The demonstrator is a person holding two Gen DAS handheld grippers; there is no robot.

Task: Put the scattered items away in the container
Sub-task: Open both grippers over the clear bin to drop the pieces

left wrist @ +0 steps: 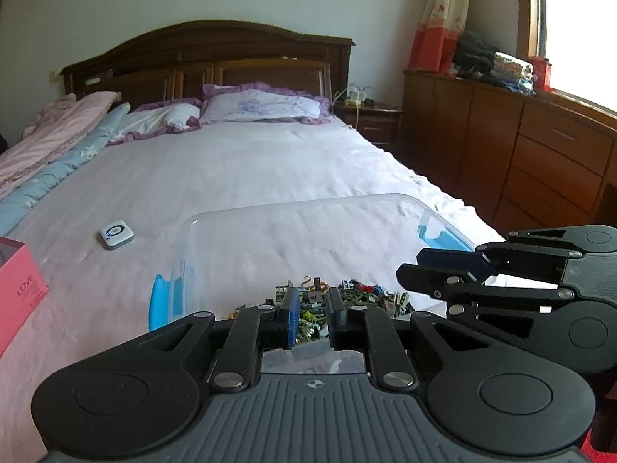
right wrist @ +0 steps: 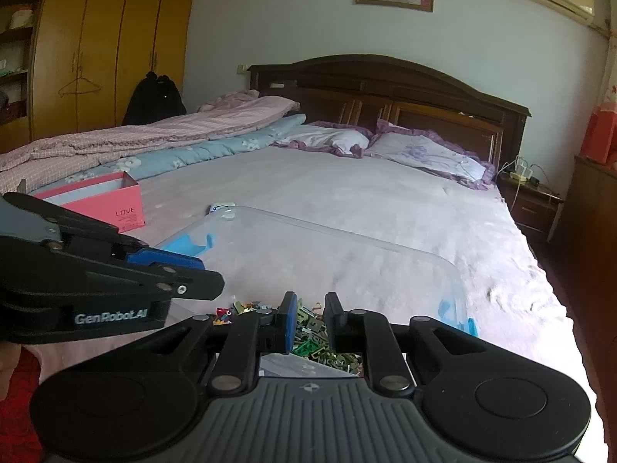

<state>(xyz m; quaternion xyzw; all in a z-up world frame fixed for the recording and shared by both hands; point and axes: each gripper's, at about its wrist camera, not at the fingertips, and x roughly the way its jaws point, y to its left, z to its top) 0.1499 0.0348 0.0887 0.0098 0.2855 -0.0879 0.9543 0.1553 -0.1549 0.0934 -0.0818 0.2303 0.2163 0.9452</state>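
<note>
Inside the clear container, small multicoloured pieces are lying just beyond both half-open, empty grippers: left gripper, right gripper.

Home bedroom — bed, wardrobe.

Right tool parted over pieces in container

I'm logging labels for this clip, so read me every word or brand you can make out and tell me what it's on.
"LOVE": on the pink box, near side; smaller print beneath is too small to read.
"GenRobot.AI": on the left gripper body, right wrist view.
Small pieces in the clear container: any print is unreadable.
</note>
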